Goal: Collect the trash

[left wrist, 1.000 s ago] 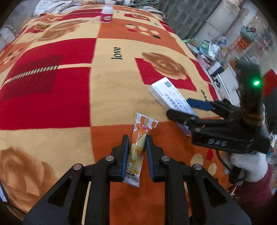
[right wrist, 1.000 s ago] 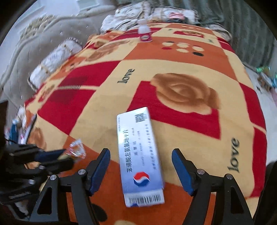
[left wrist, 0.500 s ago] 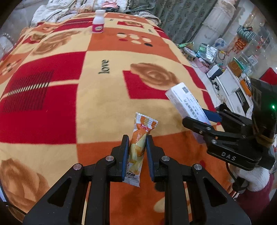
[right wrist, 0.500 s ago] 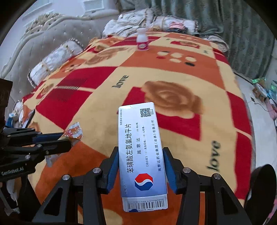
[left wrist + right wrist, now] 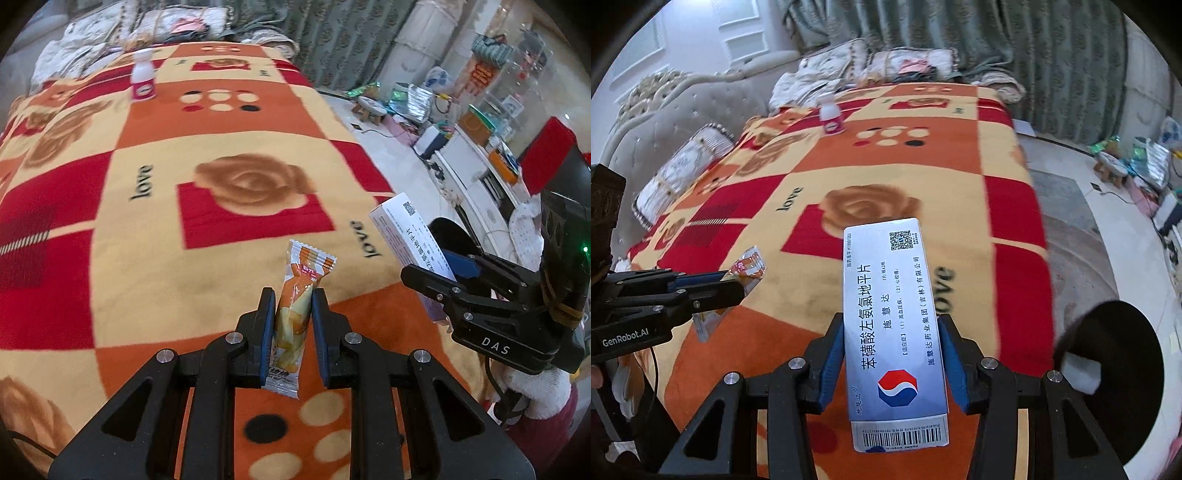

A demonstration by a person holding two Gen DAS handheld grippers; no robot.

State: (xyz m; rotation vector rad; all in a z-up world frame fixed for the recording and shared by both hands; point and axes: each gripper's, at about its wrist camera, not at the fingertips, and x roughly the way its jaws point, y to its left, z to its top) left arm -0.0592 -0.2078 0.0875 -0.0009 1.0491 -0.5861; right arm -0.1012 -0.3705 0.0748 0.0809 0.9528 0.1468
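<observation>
My left gripper [image 5: 293, 301] is shut on an orange snack wrapper [image 5: 297, 306] and holds it upright above the blanket. The wrapper also shows in the right wrist view [image 5: 748, 264], in the left gripper [image 5: 738, 288] at the left. My right gripper [image 5: 892, 328] is shut on a white and blue medicine box [image 5: 892, 325] and holds it above the bed. In the left wrist view the box [image 5: 410, 236] sticks up from the right gripper [image 5: 428, 275] at the right. A small white bottle with a pink label [image 5: 143, 79] stands on the far part of the blanket [image 5: 831, 120].
The bed is covered by a red, orange and cream blanket [image 5: 166, 221] with rose patterns. Pillows and bedding [image 5: 683, 173] lie at the head. A round black bin [image 5: 1123, 365] stands on the floor at the right. Clutter and shelves [image 5: 461, 122] line the far right.
My right gripper closed on the medicine box and lifted it off the blanket. Both grippers rose and swung right toward the bed's edge, each with its item.
</observation>
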